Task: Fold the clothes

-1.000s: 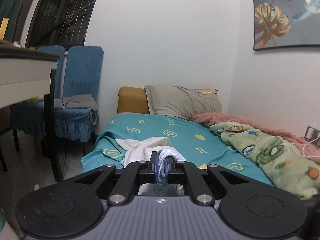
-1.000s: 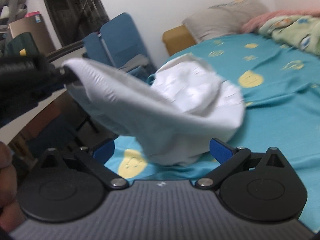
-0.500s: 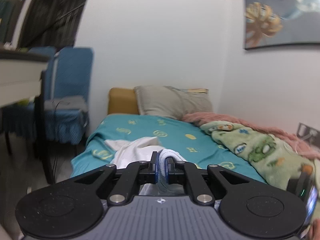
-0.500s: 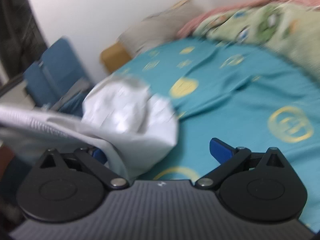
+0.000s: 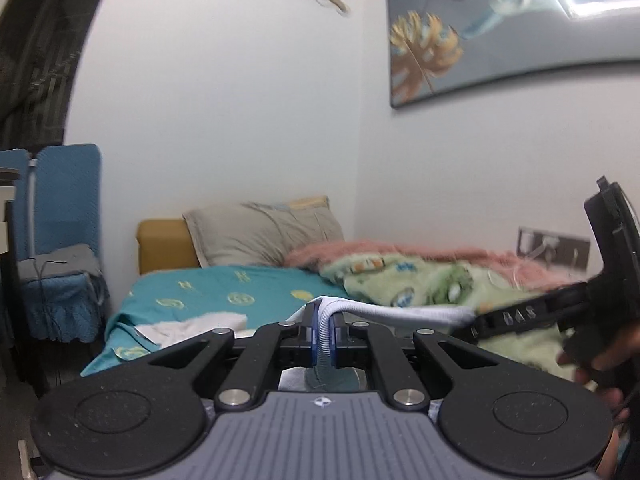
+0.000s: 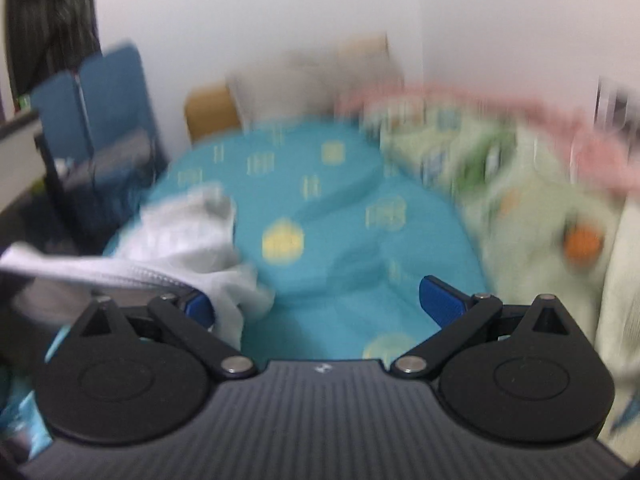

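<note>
The left gripper (image 5: 323,334) is pinching the ribbed hem of the white knit cotton garment (image 5: 400,314), which is stretching rightward from it; the right gripper (image 6: 314,300) is standing wide, cloth draping over its left finger, so squaring it inside the hem before spreading seems wise.

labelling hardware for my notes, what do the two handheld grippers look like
Both match. The left gripper has black linkage arms with silver pivot pins, two round black discs, a ribbed grey body with a small white emblem, and blue pads on its fingers. The right gripper has the same build; from the left wrist view, pale lettering marks its black side, too blurred to read.
</note>
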### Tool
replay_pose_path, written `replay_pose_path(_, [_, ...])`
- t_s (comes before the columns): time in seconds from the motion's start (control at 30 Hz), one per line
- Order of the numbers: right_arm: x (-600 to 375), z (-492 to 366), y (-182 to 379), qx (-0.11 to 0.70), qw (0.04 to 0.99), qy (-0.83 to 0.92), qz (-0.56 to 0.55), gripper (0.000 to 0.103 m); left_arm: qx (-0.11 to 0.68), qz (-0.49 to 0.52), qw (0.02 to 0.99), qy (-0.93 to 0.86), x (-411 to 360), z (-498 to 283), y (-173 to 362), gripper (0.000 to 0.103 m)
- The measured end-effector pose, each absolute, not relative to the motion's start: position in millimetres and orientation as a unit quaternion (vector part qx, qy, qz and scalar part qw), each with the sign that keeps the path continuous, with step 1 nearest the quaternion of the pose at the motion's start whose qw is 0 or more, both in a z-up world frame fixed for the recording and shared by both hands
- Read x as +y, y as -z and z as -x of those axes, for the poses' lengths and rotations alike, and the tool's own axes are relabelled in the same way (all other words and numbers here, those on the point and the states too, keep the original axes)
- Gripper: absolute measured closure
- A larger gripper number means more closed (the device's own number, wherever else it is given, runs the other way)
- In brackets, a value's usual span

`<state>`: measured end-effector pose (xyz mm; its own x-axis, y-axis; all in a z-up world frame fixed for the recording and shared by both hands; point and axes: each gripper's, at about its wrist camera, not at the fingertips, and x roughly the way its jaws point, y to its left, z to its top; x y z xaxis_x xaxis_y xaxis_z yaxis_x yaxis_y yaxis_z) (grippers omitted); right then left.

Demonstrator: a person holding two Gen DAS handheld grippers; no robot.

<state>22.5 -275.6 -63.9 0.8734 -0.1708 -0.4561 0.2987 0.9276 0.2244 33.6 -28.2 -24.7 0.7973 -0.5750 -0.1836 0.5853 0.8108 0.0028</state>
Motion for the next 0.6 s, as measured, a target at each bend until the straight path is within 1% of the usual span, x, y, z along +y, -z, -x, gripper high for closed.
replay_pose_path(0.17, [-273,-14,73,0.266,0.948,0.088,-0.15,0.0,0.119,-0.059,0.941,0.311,-46,-39,41,0.097])
replay_pose_path(0.33, [-269,-6,83,0.309,0.937,0.052,-0.152,0.0,0.132,-0.05,0.938,0.316,-48,-49,47,0.097])
replay_pose_path(0.43, [-242,-17,94,0.299,0.946,0.022,-0.126,0.0,0.134,-0.043,0.938,0.317,-45,-50,46,0.097])
replay_pose_path(0.53, [-221,-33,107,0.292,0.949,0.045,-0.109,0.0,0.134,-0.04,0.938,0.317,-41,-50,45,0.096])
replay_pose_path(0.6, [-230,-33,108,0.266,0.951,0.059,-0.145,0.0,0.135,-0.043,0.938,0.315,-40,-48,45,0.096])
